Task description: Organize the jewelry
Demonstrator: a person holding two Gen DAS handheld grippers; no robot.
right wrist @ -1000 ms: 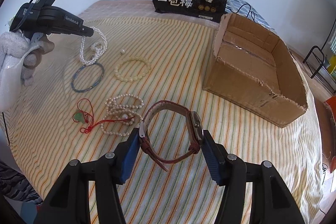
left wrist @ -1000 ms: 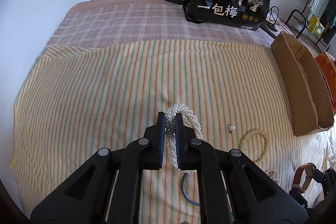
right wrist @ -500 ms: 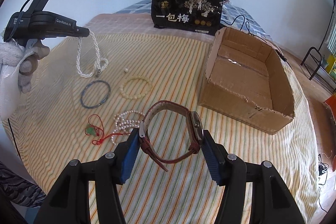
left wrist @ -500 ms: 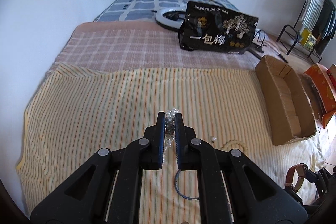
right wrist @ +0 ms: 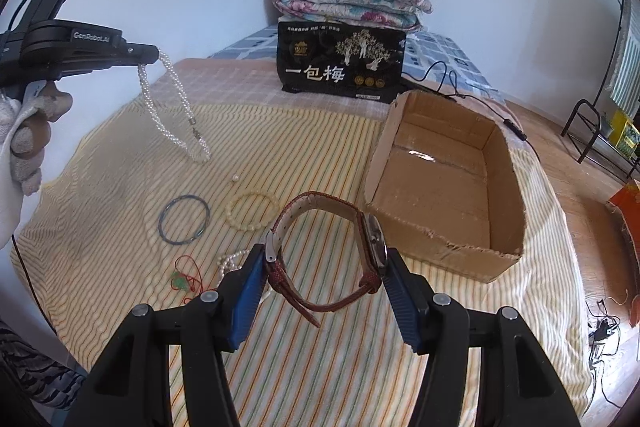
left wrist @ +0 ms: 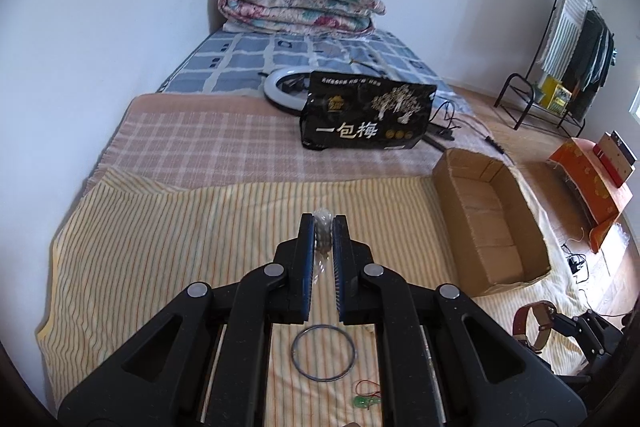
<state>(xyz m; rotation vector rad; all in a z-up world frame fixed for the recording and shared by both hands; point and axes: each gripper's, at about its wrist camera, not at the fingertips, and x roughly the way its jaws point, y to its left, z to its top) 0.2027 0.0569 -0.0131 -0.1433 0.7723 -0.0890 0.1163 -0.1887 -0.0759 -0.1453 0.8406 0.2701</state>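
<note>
Striped bed sheet [right wrist: 320,147] is now well below the pearl necklace [right wrist: 176,115] — left claw [left wrist: 324,231] pinched on it, lifted clear since a second ago; right claw [right wrist: 326,267] clamps the watch [right wrist: 328,243], cardboard box [right wrist: 440,187] at 2 o'clock likely next.

Ahead of the left tongs [left wrist: 323,233] lies bare striped cloth [left wrist: 180,227] as far as the black bag [left wrist: 366,119]. Below and behind them lie the blue bangle [left wrist: 322,352] and green pendant [left wrist: 362,402]. To their right stands the cardboard box [left wrist: 486,223], open-topped. Ahead and to the right of the right tongs [right wrist: 326,259] the box's torn near wall [right wrist: 436,235] stands in the way; to their left, the bead bracelet [right wrist: 253,213] lies on the cloth.
</note>
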